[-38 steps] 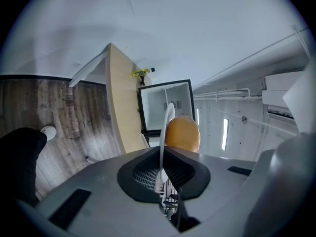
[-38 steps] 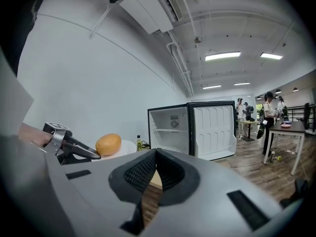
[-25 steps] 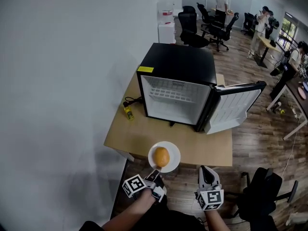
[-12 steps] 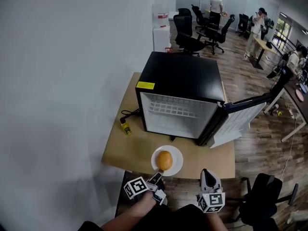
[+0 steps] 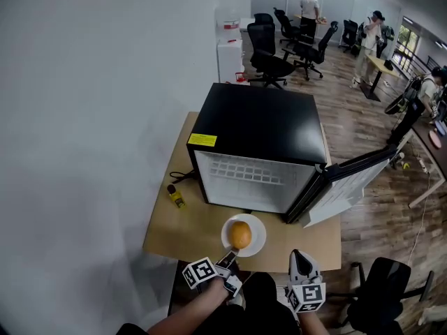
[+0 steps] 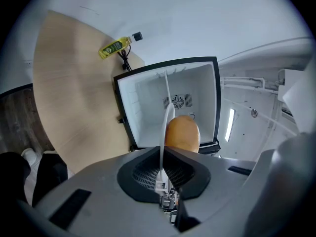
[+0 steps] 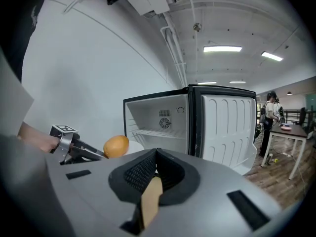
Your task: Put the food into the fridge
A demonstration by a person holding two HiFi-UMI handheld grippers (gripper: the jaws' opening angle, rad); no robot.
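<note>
A white plate (image 5: 255, 242) carries an orange fruit (image 5: 240, 234). My left gripper (image 5: 228, 259) is shut on the plate's near rim and holds it over the table's front edge, just before the open fridge (image 5: 258, 121). In the left gripper view the plate (image 6: 166, 125) shows edge-on between the jaws, with the orange (image 6: 182, 132) beyond it and the white fridge interior (image 6: 148, 102) behind. My right gripper (image 5: 299, 257) hangs shut and empty to the right of the plate. The right gripper view shows the orange (image 7: 116, 145), the plate (image 7: 134, 145) and the left gripper (image 7: 101, 155).
The fridge door (image 5: 349, 180) stands swung open to the right. A small yellow bottle (image 5: 174, 197) and a black cable lie on the wooden table (image 5: 174, 232), left of the fridge. Office chairs (image 5: 380, 285) and several people are farther off.
I have moved closer to the fridge, carrying the plate with the orange a little forward. The left gripper's hold is unchanged, and the right gripper stays beside it.
</note>
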